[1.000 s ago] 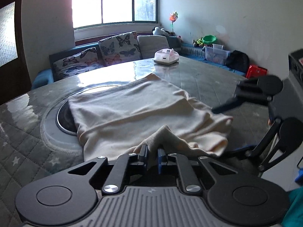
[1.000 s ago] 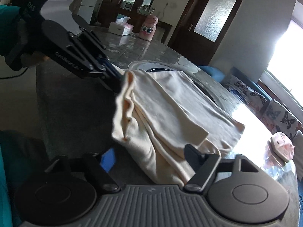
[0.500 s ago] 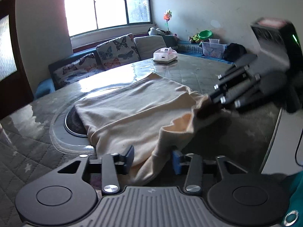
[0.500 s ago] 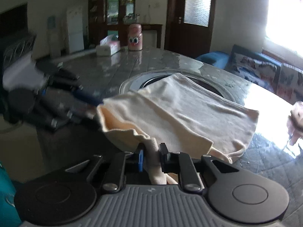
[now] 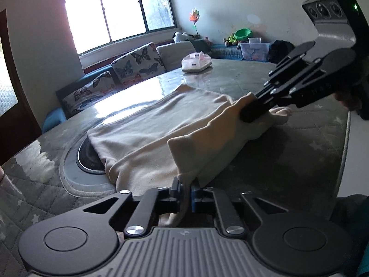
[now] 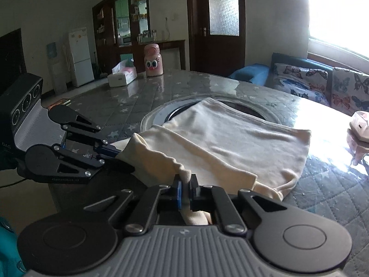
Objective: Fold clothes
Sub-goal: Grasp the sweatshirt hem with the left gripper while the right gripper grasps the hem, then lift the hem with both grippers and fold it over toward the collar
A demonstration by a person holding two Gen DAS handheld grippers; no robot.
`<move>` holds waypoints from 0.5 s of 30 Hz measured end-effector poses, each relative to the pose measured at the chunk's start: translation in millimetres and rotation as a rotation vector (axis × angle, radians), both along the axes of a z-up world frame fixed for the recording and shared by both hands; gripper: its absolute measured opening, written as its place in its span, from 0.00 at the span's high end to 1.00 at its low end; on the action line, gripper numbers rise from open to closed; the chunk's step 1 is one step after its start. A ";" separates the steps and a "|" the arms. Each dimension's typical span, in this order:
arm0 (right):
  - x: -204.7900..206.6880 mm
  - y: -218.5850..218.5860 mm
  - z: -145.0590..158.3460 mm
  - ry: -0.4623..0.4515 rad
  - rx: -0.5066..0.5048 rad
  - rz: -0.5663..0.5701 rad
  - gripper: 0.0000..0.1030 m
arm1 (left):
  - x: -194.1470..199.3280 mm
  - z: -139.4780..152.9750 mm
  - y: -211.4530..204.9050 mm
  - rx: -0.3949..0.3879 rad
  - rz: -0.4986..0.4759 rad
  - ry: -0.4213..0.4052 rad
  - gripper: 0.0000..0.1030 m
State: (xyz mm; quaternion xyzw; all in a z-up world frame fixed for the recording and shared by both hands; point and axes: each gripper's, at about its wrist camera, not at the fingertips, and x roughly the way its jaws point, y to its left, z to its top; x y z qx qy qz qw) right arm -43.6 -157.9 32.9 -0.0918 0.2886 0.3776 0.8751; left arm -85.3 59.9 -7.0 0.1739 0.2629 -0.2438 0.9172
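A cream garment (image 5: 161,133) (image 6: 230,143) lies partly folded on the round quilted table, its far part draped over a round inset in the middle. My left gripper (image 5: 184,190) is shut on the near edge of the cloth, which rises in a raised fold just ahead of the fingers. My right gripper (image 6: 185,190) is shut on another part of that near edge. Each gripper shows in the other's view, the right gripper (image 5: 249,115) and the left gripper (image 6: 120,155), both pinching the lifted hem a little above the table.
The table (image 5: 288,157) carries a tissue box (image 6: 122,77), a pink bottle (image 6: 153,60) and a white-pink object (image 5: 196,62) near the far edge. A bench with butterfly cushions (image 5: 136,67) runs under the window. The table's near edge (image 6: 69,191) is close to the grippers.
The left gripper has closed on the near edge after standing open half a second ago. The right gripper closed on the cloth earlier. Both now hold the hem lifted off the table.
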 end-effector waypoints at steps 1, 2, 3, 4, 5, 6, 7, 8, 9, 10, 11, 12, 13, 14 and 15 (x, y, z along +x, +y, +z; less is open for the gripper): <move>-2.1 -0.8 1.4 -0.003 0.010 0.003 0.95 | -2.8 1.9 0.6 -0.005 -0.001 -0.003 0.94; -5.0 -2.0 3.3 -0.009 0.020 0.010 0.95 | -5.7 3.8 1.2 -0.009 -0.003 -0.006 0.94; -8.3 -2.9 5.4 -0.015 0.025 0.017 0.95 | -8.5 5.7 1.8 -0.014 -0.004 -0.010 0.94; -11.9 -3.7 7.6 -0.020 0.028 0.026 0.95 | -11.4 7.6 2.3 -0.019 -0.006 -0.013 0.95; -15.9 -4.6 10.0 -0.025 0.028 0.035 0.95 | -14.2 9.5 2.9 -0.023 -0.007 -0.016 0.95; -20.2 -5.7 12.8 -0.032 0.026 0.043 0.95 | -17.1 11.4 3.5 -0.028 -0.009 -0.019 0.95; -24.6 -6.8 16.0 -0.033 0.024 0.052 0.95 | -21.3 13.8 4.0 -0.034 -0.011 -0.019 0.95; -29.1 -8.0 19.8 -0.031 0.023 0.059 0.95 | -26.9 16.8 4.5 -0.040 -0.015 -0.016 0.95; -34.7 -9.3 23.5 -0.029 0.021 0.071 0.95 | -32.5 19.8 4.9 -0.047 -0.019 -0.012 0.95; -41.5 -10.6 27.1 -0.027 0.018 0.085 0.95 | -38.1 22.8 5.3 -0.054 -0.022 -0.009 0.95; -48.2 -12.0 30.7 -0.026 0.014 0.099 0.95 | -44.6 25.6 5.4 -0.057 -0.028 -0.005 0.95; -54.8 -13.3 34.1 -0.019 0.012 0.114 0.95 | -51.9 28.3 5.5 -0.059 -0.035 0.002 0.95; -61.4 -14.6 37.3 -0.009 0.011 0.127 0.95 | -59.1 31.1 5.9 -0.063 -0.042 0.012 0.95; -68.2 -16.2 40.7 0.002 0.008 0.140 0.95 | -66.1 34.0 6.6 -0.071 -0.047 0.024 0.95; -74.9 -17.6 44.0 0.013 0.007 0.153 0.95 | -73.0 37.3 7.6 -0.082 -0.049 0.038 0.95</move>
